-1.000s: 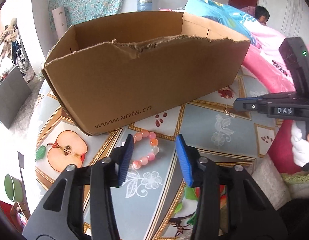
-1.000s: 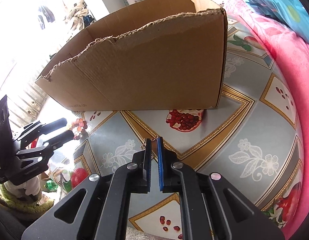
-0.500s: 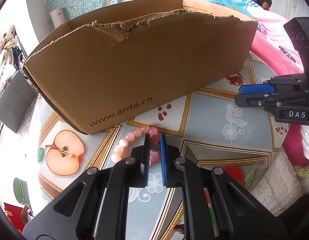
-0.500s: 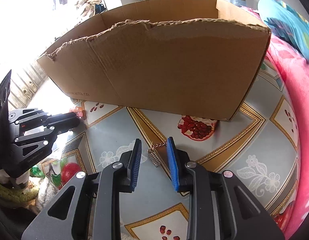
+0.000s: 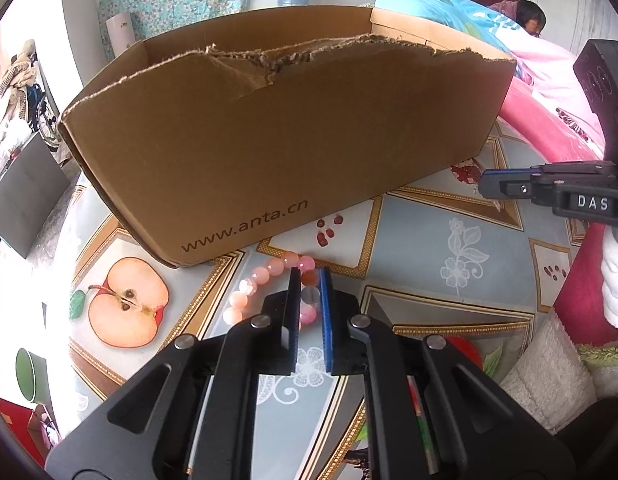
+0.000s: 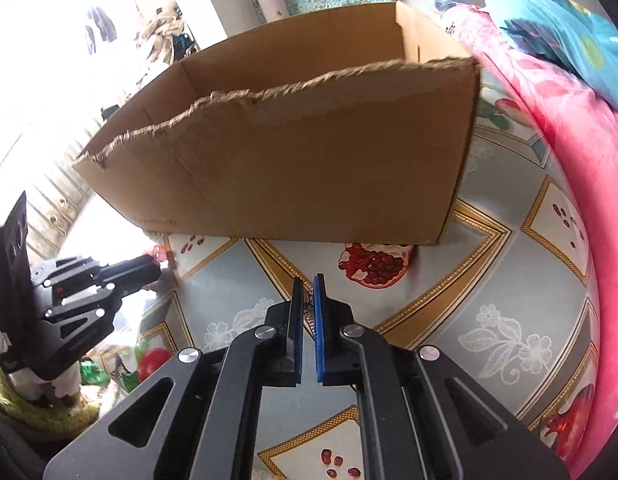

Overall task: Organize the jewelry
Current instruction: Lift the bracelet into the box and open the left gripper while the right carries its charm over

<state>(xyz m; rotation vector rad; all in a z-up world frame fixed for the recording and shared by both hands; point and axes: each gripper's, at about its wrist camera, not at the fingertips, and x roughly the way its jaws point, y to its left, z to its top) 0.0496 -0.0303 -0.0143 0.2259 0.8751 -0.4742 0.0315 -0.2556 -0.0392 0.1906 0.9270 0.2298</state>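
Observation:
A pink bead bracelet lies on the fruit-patterned tablecloth in front of a brown cardboard box. My left gripper is shut on the bracelet's right side. In the right wrist view my right gripper is shut on a small gold chain with a pendant, seen between the blue pads. The box stands just behind it. The right gripper also shows in the left wrist view, and the left gripper shows in the right wrist view.
The tablecloth covers the table. A pink blanket lies along the right edge. A green cup stands at the far left. A person lies on the bed behind the box.
My left gripper closed on the bracelet and holds it. My right gripper opened over the gold chain half a second ago and has closed on it again.

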